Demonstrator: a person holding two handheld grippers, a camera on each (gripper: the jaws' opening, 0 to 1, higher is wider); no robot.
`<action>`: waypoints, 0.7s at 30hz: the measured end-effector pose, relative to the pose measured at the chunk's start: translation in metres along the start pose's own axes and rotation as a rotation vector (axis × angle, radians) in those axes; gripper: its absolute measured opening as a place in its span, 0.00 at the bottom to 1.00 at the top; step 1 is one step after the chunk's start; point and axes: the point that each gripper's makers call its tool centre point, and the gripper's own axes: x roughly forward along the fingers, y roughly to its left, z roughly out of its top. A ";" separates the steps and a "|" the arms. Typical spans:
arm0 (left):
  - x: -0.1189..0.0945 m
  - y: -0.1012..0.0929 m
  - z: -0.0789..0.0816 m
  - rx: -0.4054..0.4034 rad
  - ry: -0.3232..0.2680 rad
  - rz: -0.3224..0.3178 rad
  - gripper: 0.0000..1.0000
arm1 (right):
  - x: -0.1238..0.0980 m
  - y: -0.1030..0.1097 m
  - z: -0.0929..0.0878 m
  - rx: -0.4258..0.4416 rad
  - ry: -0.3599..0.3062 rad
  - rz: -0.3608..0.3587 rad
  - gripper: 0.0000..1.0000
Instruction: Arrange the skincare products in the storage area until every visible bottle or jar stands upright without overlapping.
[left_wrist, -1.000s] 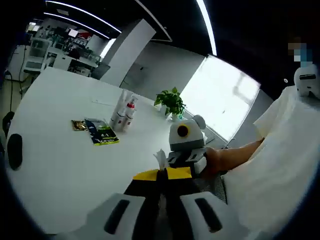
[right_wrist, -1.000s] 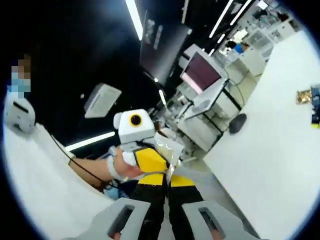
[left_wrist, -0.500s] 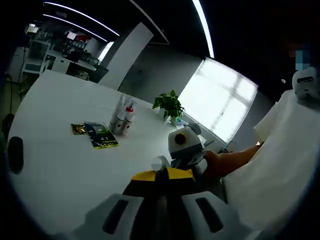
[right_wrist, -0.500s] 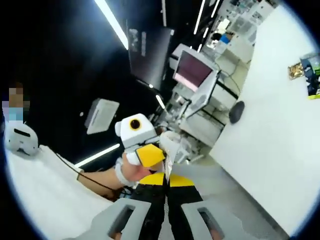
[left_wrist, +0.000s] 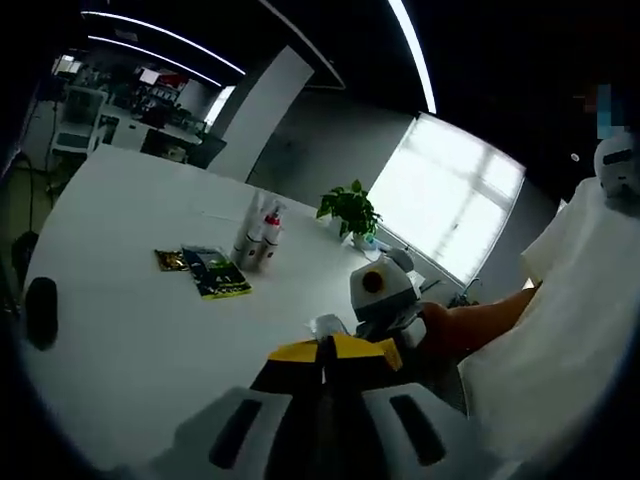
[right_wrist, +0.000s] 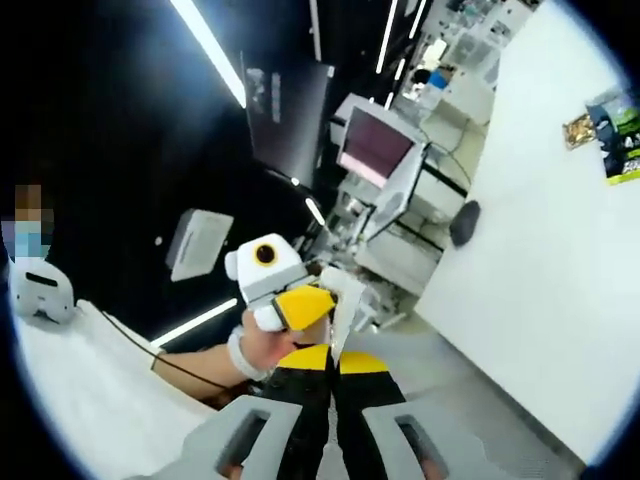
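White tabletop spreads wide; two upright bottles stand well in from its edges, flat packets beside them, all well ahead of the left claw, jaws pressed together. Right claw is likewise closed, off the tabletop's edge.
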 end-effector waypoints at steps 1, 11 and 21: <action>0.000 0.000 0.000 0.000 -0.001 0.001 0.00 | 0.000 -0.001 0.000 0.002 -0.004 -0.001 0.00; -0.003 -0.002 0.006 -0.020 -0.044 -0.003 0.00 | -0.002 0.008 0.008 -0.006 -0.049 0.028 0.00; -0.002 -0.004 0.002 -0.028 -0.022 -0.024 0.00 | -0.013 0.002 0.022 0.022 -0.131 0.019 0.00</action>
